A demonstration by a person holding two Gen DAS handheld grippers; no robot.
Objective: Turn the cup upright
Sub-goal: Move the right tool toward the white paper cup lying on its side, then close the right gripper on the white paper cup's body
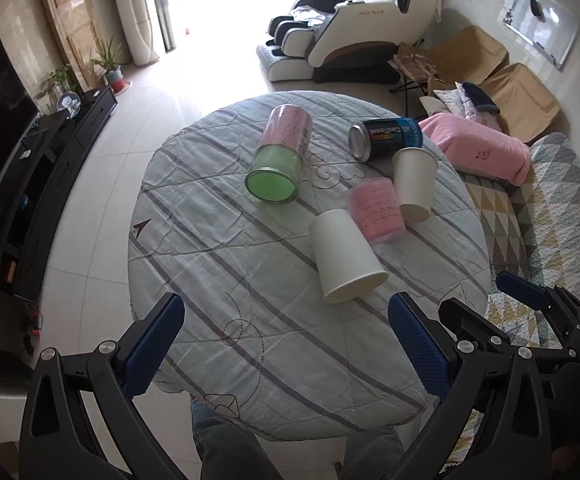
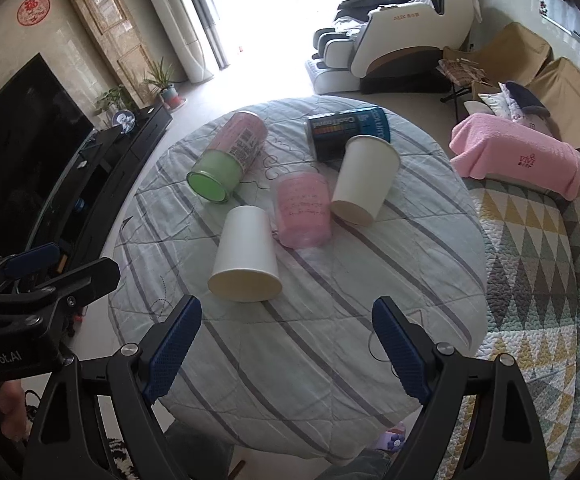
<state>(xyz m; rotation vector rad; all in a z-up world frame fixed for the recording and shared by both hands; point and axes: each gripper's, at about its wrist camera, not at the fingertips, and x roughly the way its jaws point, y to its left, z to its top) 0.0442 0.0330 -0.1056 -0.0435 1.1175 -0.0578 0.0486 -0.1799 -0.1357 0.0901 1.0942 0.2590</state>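
Left gripper (image 1: pixel 285 342) jaws wide apart, nothing between them; right gripper (image 2: pixel 285 354) same. Both hang over the near edge of the round table with striped grey cloth (image 1: pixel 225 280). White paper cup lying on its side (image 2: pixel 245 254), mouth toward the grippers, sits just ahead of the right gripper, touching the translucent pink plastic cup (image 2: pixel 302 210). Second white paper cup (image 2: pixel 364 180) lies beyond, against the dark blue can (image 2: pixel 346 132). Pink-and-green tin (image 2: pixel 225 158) lies apart, left.
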